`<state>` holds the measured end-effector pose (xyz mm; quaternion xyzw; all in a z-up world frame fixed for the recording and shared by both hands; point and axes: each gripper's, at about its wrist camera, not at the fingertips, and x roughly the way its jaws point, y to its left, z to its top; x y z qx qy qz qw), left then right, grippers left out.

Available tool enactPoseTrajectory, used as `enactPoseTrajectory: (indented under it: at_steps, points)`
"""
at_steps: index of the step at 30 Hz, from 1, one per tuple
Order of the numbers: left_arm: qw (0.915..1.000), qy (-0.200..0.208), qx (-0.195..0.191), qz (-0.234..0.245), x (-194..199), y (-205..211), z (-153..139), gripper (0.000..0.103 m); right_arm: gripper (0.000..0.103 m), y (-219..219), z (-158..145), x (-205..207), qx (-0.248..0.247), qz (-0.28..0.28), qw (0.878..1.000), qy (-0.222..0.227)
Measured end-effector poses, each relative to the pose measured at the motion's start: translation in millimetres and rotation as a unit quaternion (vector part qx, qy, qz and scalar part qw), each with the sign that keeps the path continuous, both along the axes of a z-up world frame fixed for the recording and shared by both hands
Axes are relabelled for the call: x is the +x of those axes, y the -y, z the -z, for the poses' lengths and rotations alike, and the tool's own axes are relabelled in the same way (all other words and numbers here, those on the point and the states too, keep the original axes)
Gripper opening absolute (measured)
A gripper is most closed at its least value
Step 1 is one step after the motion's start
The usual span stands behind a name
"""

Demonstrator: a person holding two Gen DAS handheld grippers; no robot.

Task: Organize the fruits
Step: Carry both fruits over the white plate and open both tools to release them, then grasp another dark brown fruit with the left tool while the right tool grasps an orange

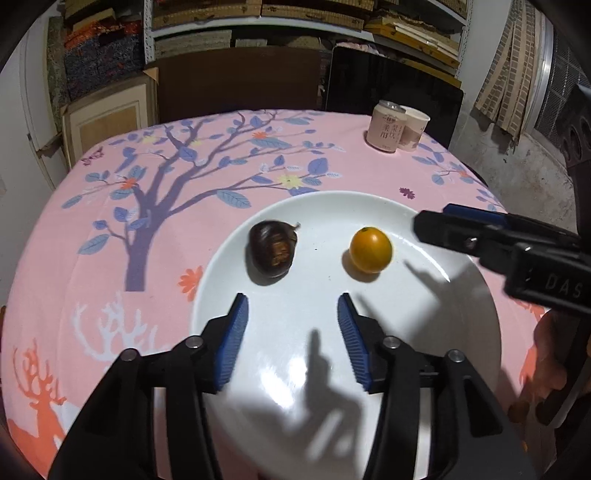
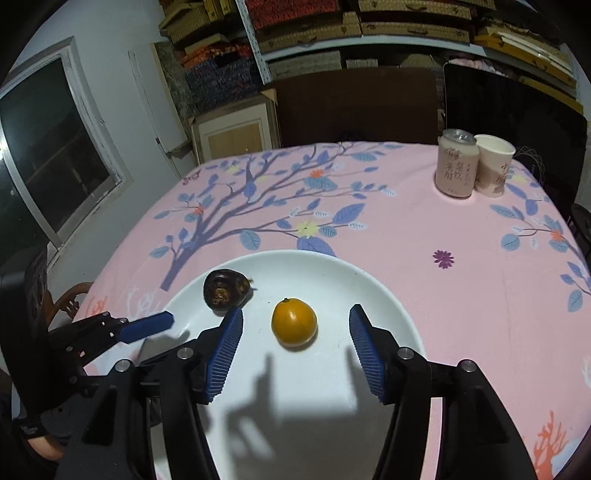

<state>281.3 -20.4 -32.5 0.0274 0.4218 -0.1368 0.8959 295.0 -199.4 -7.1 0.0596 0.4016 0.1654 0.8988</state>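
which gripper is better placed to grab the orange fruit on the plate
Right. The right gripper is open with the orange fruit just ahead between its fingers; the left gripper lines up nearer the dark fruit.

Behind the table with its pink tree-print tablecloth [image 2: 406, 229], at twelve o'clock: metal shelving [image 2: 369, 33] stacked with woven boxes, dark chair backs [image 2: 354, 107] below. At ten o'clock, white wall [image 2: 110, 44], dark window [image 2: 48, 147], open cardboard carton [image 2: 236, 129].

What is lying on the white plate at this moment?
On the white plate lie two fruits, apart: a dark brown fruit and an orange fruit. The plate's near part is hidden by the tools.
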Motion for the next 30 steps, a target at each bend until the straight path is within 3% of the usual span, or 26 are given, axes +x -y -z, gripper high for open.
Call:
enactPoseTrajectory:
  at_steps: [4,8,11,16,19,22,24,28,30]
  points:
    - [0.9997,0.015,0.004,0.020,-53.1,-6.7,-14.4,0.056,0.067,18.1,-16.5,-47.5,0.012,0.011,1.000,0.008]
    - [0.9983,0.032,-0.003,0.049,-126.4,-13.4,-21.7,0.074,0.070,40.3,-19.0,-118.1,0.021,0.019,1.000,0.004]
    - [0.9967,0.032,0.007,0.074,-182.8,-16.0,-15.2,0.076,0.071,55.4,-8.7,-174.0,0.022,0.026,0.999,0.006]
    - [0.9946,0.011,0.039,0.095,-243.3,-16.2,12.3,0.076,0.072,75.8,20.6,-242.3,0.047,0.057,0.997,0.000]
    - [0.9930,0.006,0.060,0.102,-260.3,-13.5,26.9,0.076,0.073,80.7,34.9,-266.7,0.077,0.066,0.995,-0.007]
    - [0.9911,0.008,0.087,0.100,-260.4,-8.1,37.9,0.074,0.072,75.2,43.2,-277.0,0.074,0.060,0.995,-0.019]
    - [0.9905,0.004,0.090,0.104,-257.4,-3.1,40.3,0.061,0.072,70.6,42.1,-283.2,0.058,0.059,0.996,-0.014]
    - [0.9900,0.004,0.090,0.108,-245.6,5.9,47.2,0.046,0.072,70.9,31.1,-295.4,0.044,0.063,0.997,0.011]
    - [0.9914,0.000,0.080,0.103,-239.0,6.4,50.5,0.043,0.072,72.8,28.3,-299.1,0.038,0.065,0.997,0.018]
